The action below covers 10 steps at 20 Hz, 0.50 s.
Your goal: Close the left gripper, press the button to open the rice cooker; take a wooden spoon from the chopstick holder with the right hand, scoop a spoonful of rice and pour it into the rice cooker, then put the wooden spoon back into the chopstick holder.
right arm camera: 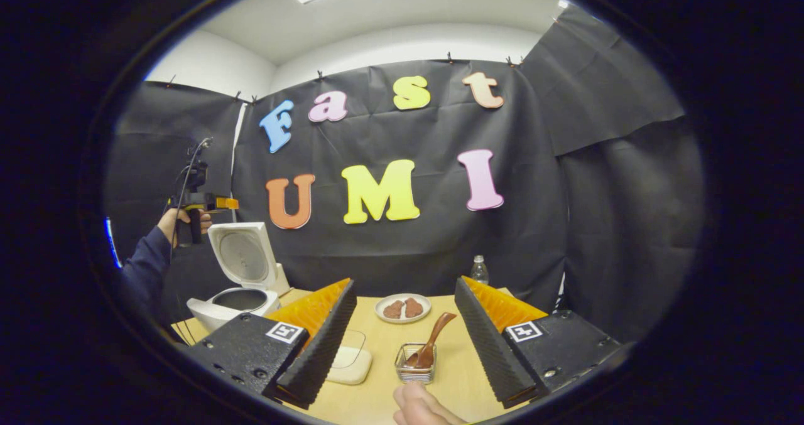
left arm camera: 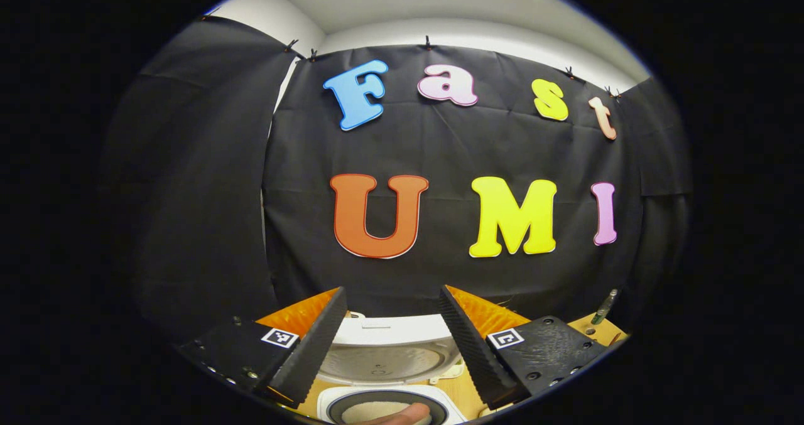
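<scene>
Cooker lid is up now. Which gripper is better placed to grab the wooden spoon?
Right. Its open fingers frame the wooden spoon standing in the chopstick holder just ahead. The left gripper hovers off beside the rice cooker.

Left gripper view: set close above the open rice cooker [left arm camera: 386, 375], facing the back wall across its raised lid, table edge barely showing beyond it. Right gripper view: set farther back and to the cooker's right, looking level across the table [right arm camera: 452, 375] with the rice cooker [right arm camera: 242, 280] well off to the left. Shared by both: the cooker and the lettered back wall.
</scene>
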{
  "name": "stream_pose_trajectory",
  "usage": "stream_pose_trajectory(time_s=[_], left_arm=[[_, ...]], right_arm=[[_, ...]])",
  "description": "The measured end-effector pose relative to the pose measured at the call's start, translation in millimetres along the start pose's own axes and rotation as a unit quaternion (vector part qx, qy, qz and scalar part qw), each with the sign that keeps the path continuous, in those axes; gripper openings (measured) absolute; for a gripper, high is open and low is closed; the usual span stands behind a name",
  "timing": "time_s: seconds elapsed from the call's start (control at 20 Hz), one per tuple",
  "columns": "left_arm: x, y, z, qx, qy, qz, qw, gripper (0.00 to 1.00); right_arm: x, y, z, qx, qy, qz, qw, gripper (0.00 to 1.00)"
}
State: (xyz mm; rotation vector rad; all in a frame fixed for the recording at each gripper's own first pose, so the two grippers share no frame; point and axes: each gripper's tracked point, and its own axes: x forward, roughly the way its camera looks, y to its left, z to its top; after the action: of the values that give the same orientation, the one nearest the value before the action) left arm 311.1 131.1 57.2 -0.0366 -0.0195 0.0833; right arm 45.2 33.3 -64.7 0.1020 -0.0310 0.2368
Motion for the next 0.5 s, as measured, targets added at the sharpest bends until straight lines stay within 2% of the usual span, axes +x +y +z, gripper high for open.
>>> stream_pose_trajectory(time_s=[0.25,0.5], left_arm=[[30.5,4.7,-35.6,0.035,0.055,0.026,0.998,0.94],[33.9,9.9,-39.7,0.02,0.065,0.04,0.997,0.96]], right_arm=[[-4.9,-14.2,-0.2,0.0,-0.015,-0.024,1.0,1.0],[-5.6,-15.4,-5.3,0.001,-0.01,-0.028,1.0,1.0]])
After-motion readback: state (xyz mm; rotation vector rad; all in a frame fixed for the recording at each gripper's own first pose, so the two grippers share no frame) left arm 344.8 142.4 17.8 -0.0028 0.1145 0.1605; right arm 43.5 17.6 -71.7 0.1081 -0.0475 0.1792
